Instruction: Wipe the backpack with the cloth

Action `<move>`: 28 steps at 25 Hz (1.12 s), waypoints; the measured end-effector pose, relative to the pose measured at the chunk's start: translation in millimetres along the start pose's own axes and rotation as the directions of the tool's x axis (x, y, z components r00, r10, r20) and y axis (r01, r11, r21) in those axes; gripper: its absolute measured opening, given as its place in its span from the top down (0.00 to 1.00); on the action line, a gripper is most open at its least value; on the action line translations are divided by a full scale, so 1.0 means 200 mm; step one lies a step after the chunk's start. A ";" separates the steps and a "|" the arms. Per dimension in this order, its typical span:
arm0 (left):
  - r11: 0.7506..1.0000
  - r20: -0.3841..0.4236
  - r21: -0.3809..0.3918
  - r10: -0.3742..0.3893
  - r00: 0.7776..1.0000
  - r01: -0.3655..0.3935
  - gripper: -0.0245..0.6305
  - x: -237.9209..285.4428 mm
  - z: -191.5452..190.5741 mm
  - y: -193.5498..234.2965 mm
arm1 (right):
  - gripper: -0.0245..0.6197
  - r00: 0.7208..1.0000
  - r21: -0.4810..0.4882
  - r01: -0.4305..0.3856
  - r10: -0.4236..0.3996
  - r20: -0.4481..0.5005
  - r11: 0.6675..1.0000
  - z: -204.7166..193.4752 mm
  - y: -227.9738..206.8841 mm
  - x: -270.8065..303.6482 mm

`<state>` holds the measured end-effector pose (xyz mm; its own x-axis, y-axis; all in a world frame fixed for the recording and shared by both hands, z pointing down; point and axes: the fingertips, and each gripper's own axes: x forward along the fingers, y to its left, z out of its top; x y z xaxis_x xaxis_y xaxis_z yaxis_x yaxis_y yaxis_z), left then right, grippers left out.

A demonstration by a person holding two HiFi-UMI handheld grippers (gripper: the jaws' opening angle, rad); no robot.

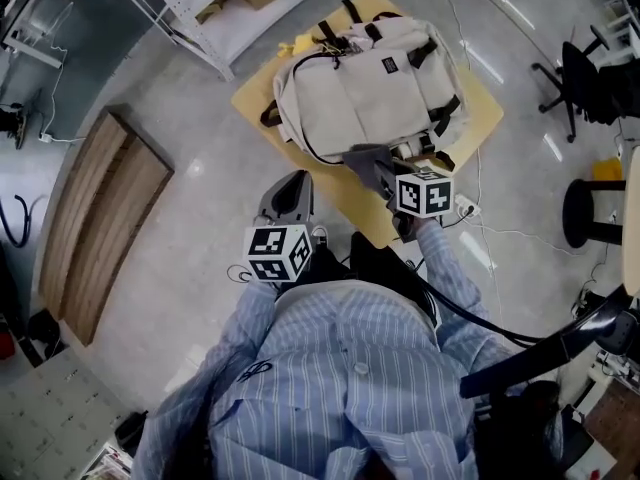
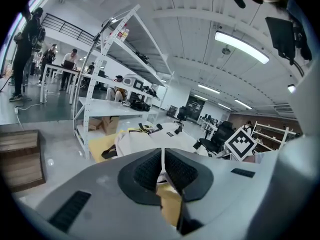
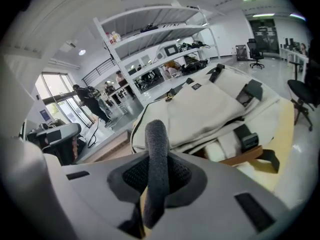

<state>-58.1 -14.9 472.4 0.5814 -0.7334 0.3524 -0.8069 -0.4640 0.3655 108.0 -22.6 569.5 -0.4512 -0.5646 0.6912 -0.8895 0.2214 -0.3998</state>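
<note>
A grey floor (image 1: pixel 200 298) is spreading under everything, with a wooden board (image 1: pixel 105 218) lying on it at the left and a white shelf rack (image 1: pixel 190 8) standing beyond the desk. A person in a striped blue shirt (image 1: pixel 340 388) is standing at the near corner of the small yellow desk (image 1: pixel 478 108). An office chair (image 1: pixel 585 83) and a black stool (image 1: pixel 590 208) are standing off the desk's right side, well apart from it.

The beige backpack (image 1: pixel 365 83) is lying flat in the middle of the desk, covering most of the top, its black straps and buckles trailing toward the near and far edges.

The right gripper (image 1: pixel 375 168) is reaching over the desk's near edge to the near side of the backpack. Its jaws are clamping a dark grey cloth (image 3: pixel 156 169), which is standing up as a rolled fold between the pads with the backpack just behind it. Whether the cloth is pressing on the fabric cannot be told.

The left gripper (image 1: pixel 295 180) is hovering off the desk's near-left edge, close to the person's chest and apart from the backpack. Its jaws are sitting together with only a thin slit between them, gripping nothing.
</note>
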 end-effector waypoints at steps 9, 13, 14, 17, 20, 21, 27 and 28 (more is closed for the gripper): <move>1.000 -0.010 0.016 -0.016 1.000 0.016 0.93 0.26 0.05 -0.18 | 0.88 0.998 0.050 0.054 -0.055 0.018 0.997 0.08 -0.44 -0.25; 0.999 -0.017 0.023 -0.038 0.999 0.038 0.93 0.39 0.07 -0.28 | 0.88 0.997 0.054 0.069 -0.070 0.016 0.996 0.13 -0.60 -0.32; 0.999 -0.021 0.025 -0.044 0.999 0.044 0.93 0.43 0.07 -0.31 | 0.88 0.997 0.054 0.072 -0.073 0.015 0.996 0.14 -0.63 -0.34; 0.998 -0.033 0.032 -0.061 0.998 0.062 0.93 0.51 0.07 -0.39 | 0.88 0.997 0.060 0.079 -0.080 0.013 0.995 0.18 -0.75 -0.40; 0.997 -0.046 0.035 -0.073 0.996 0.075 0.93 0.58 0.07 -0.46 | 0.88 0.994 0.078 0.102 -0.103 0.019 0.992 0.21 -0.88 -0.46; 0.996 -0.050 0.036 -0.074 0.996 0.075 0.93 0.60 0.07 -0.47 | 0.88 0.993 0.086 0.115 -0.117 0.023 0.990 0.23 -0.92 -0.48; 0.998 -0.057 0.035 -0.059 0.997 0.061 0.93 0.69 0.08 -0.51 | 0.88 0.981 0.155 0.174 -0.185 0.063 0.972 0.29 -1.19 -0.59; 0.998 -0.058 0.037 -0.057 0.997 0.059 0.93 0.71 0.08 -0.51 | 0.88 0.978 0.164 0.182 -0.195 0.071 0.970 0.30 -1.23 -0.61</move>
<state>105.4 -78.6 471.6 0.6315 -0.6759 0.3800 -0.7743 -0.5245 0.3540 385.5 -56.8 547.3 -0.2626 -0.6516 0.7117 -0.9325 -0.0180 -0.3606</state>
